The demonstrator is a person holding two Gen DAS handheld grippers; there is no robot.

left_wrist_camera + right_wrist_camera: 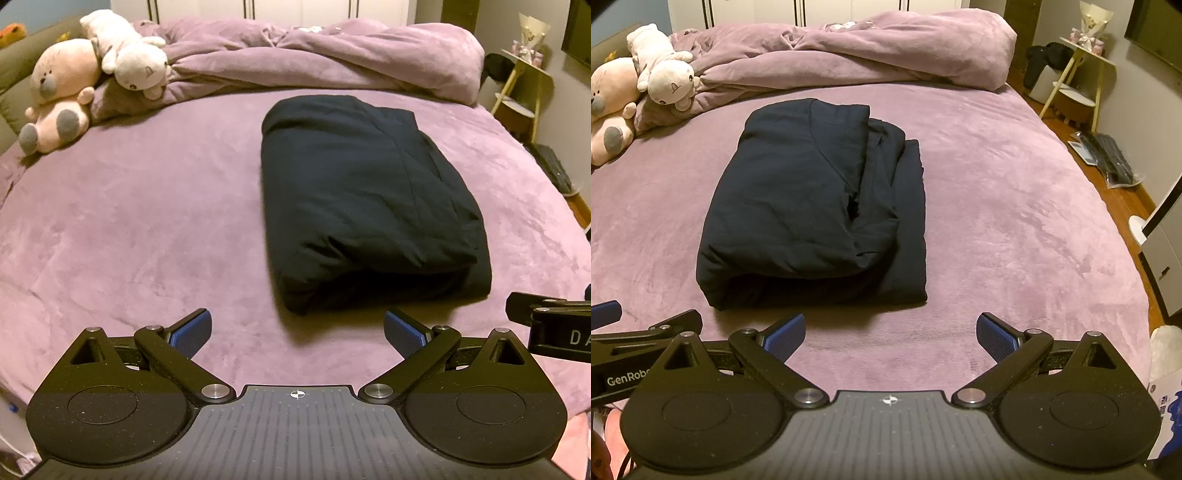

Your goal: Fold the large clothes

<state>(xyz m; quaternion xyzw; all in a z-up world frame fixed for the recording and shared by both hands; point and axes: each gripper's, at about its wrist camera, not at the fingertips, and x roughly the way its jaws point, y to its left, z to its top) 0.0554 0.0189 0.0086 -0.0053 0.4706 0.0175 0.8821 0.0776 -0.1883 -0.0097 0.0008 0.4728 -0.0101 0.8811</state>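
Taking the folded dark navy garment (816,206) as the landmark: far to its left, at the head of the bed, a pink plush bear (61,94) sits with a white plush animal (129,55) lying across it. Behind the garment a bunched mauve duvet (849,51) runs along the head end. The garment itself lies as a thick rectangular bundle on the mauve bed sheet (1015,221), nothing touching it. To its right, off the bed, a small side table (1082,74) stands by the wall, and a keyboard in a plastic bag (1108,158) lies on the wooden floor.

Both grippers are held low at the foot edge of the bed, short of the garment, pointing toward it, side by side. The left gripper (297,330) has its blue-padded fingers spread wide with only sheet between them. The right gripper (890,332) is likewise spread wide and holds nothing.

In the right wrist view the left gripper's body reads "GenRobo", cut off. In the left wrist view the right gripper shows the letters "DA", also cut off.
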